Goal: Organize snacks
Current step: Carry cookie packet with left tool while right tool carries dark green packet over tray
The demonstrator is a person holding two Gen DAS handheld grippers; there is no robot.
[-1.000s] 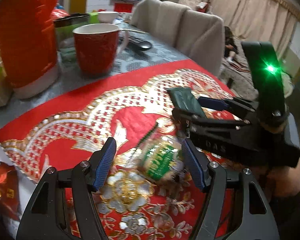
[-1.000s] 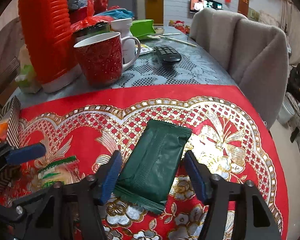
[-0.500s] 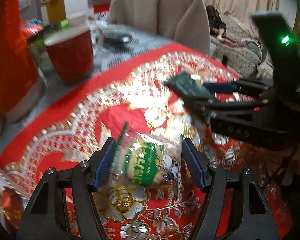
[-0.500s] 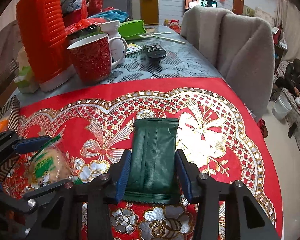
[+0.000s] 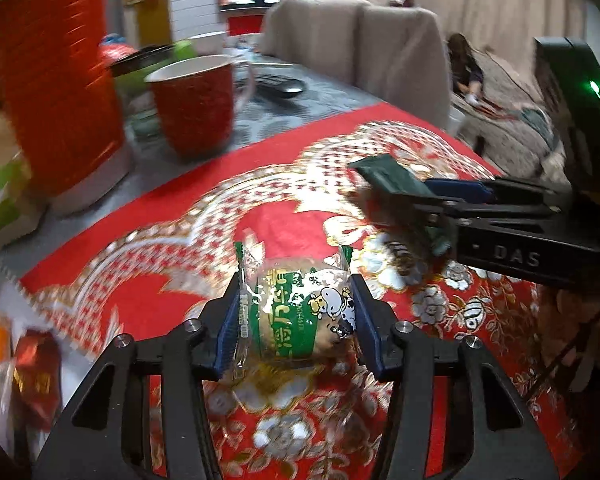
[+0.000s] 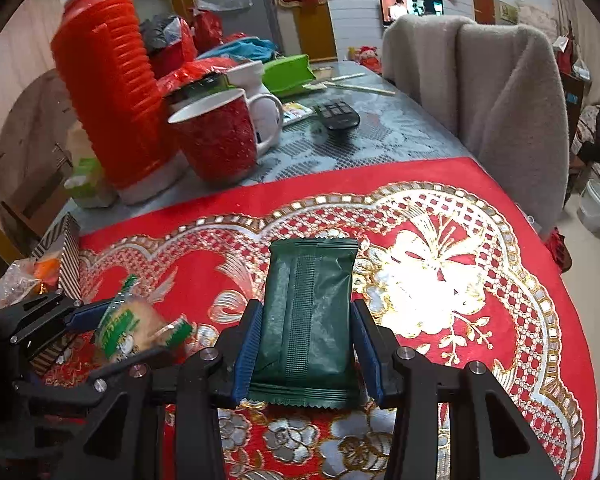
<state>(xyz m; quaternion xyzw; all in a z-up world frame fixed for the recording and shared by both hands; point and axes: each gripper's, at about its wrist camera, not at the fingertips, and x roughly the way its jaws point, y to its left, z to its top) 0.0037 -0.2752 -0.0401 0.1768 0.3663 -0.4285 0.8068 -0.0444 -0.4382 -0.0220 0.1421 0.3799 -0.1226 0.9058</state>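
My left gripper (image 5: 294,322) is shut on a clear snack packet with a green label and a cartoon cow (image 5: 296,312), held above the red and gold cloth (image 5: 172,248). My right gripper (image 6: 306,344) is shut on a dark green snack packet (image 6: 308,308), also lifted off the cloth. In the left wrist view the right gripper (image 5: 432,208) holds the green packet (image 5: 388,180) to the right. In the right wrist view the left gripper (image 6: 112,332) with the clear packet (image 6: 128,328) is at the lower left.
A red mug (image 6: 216,140), a red ribbed thermos (image 6: 108,88), a white cup (image 6: 260,92) and a remote (image 6: 336,114) stand on the grey table beyond the cloth. A striped box with snacks (image 6: 60,256) is at the left edge. Grey-covered chairs (image 6: 500,92) stand on the right.
Both grippers closed on their packets and lifted them off the cloth. The left gripper's jaws went from wide open around the clear packet to shut on it.
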